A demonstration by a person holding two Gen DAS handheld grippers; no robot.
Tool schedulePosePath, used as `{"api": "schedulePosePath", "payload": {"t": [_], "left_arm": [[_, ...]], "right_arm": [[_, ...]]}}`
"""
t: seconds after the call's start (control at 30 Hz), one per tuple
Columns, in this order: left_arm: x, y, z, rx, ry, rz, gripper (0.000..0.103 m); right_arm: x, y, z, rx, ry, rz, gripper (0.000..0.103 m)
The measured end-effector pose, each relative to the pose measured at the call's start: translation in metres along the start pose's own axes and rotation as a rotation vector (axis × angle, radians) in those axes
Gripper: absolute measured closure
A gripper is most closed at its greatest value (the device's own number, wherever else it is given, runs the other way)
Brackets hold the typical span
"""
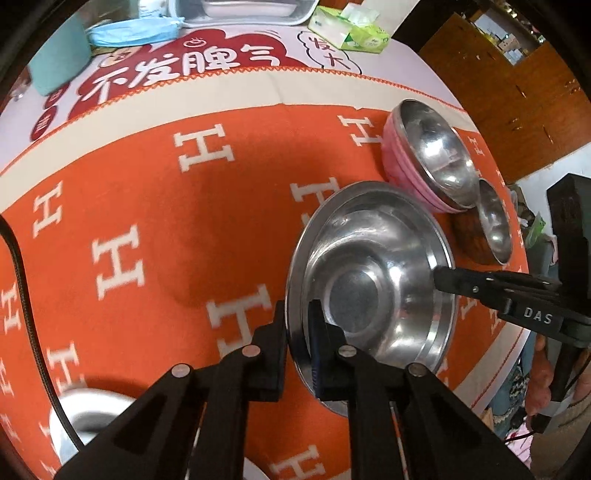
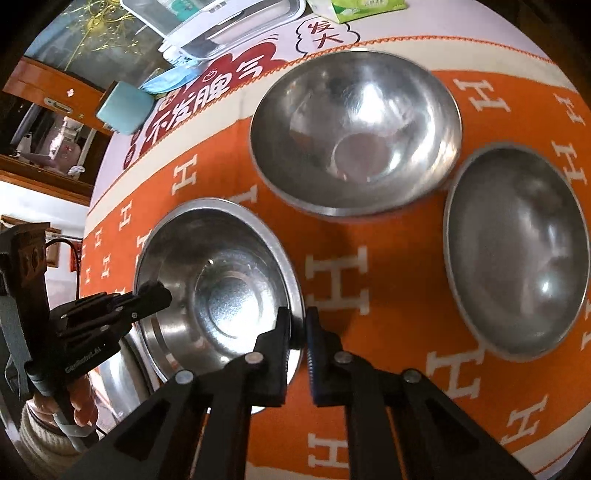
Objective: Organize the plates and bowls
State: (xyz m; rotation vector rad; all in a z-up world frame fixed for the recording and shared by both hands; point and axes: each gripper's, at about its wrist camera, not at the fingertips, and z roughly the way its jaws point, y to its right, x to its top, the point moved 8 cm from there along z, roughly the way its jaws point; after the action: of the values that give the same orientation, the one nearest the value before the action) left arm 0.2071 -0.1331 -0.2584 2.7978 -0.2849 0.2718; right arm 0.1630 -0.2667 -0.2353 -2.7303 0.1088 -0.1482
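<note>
Gripping opposite edges of the wide-rimmed stainless steel plate (image 1: pixel 369 280), both tools are clamping it on the orange table cloth patterned with white H letters (image 1: pixel 147 229). The left tool (image 1: pixel 297 332) is pinching the plate's near rim in the left wrist view, one finger outside the rim and one inside, jaws nearly closed on the thin metal. The right tool (image 2: pixel 297 332) is doing the same on the plate's other side (image 2: pixel 218 280), its fingers straddling the rim.

In the left wrist view the right tool (image 1: pixel 443 278) is reaching in from the right edge, its tip sitting on the plate's far rim. Beyond the plate, a steel bowl with a pink outer shell (image 1: pixel 424 158) is standing just beside a smaller steel bowl with a dark wooden-looking shell (image 1: pixel 487 225).

At the table's far edge, a green tissue box (image 1: pixel 351 29) is lying near a shallow metal tray (image 1: pixel 251 11).
</note>
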Motion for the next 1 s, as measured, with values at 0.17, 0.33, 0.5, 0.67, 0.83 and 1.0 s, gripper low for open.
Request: {"api": "schedulePosePath", "payload": {"t": [0.17,0.33,0.5,0.67,0.83,1.0], "left_arm": [[-0.032,0.016,-0.022,0.005,0.041,-0.034,0.095],[-0.073,0.035,-0.029,-0.015,0.035,-0.075,0.094],[-0.11,0.053,-0.024,0.008,0.008,-0.041,0.094],[-0.138,0.062,-0.014,0.049,-0.018,-0.026,0.093],[-0.152,0.061,-0.009,0.051,-0.03,-0.056,0.093],[-0.156,0.059,0.0,0.051,-0.036,-0.078,0.093]], "right_arm": [[-0.024,-0.003,-0.023,0.021,0.005,-0.045,0.095],[-0.057,-0.002,-0.048,0.022,0.012,-0.104,0.095],[-0.089,0.006,-0.055,-0.005,0.002,-0.13,0.096],[-0.113,0.018,-0.046,-0.029,-0.034,-0.119,0.095],[-0.123,0.021,-0.04,-0.039,-0.057,-0.124,0.095],[-0.127,0.022,-0.035,-0.044,-0.07,-0.129,0.095]]}}
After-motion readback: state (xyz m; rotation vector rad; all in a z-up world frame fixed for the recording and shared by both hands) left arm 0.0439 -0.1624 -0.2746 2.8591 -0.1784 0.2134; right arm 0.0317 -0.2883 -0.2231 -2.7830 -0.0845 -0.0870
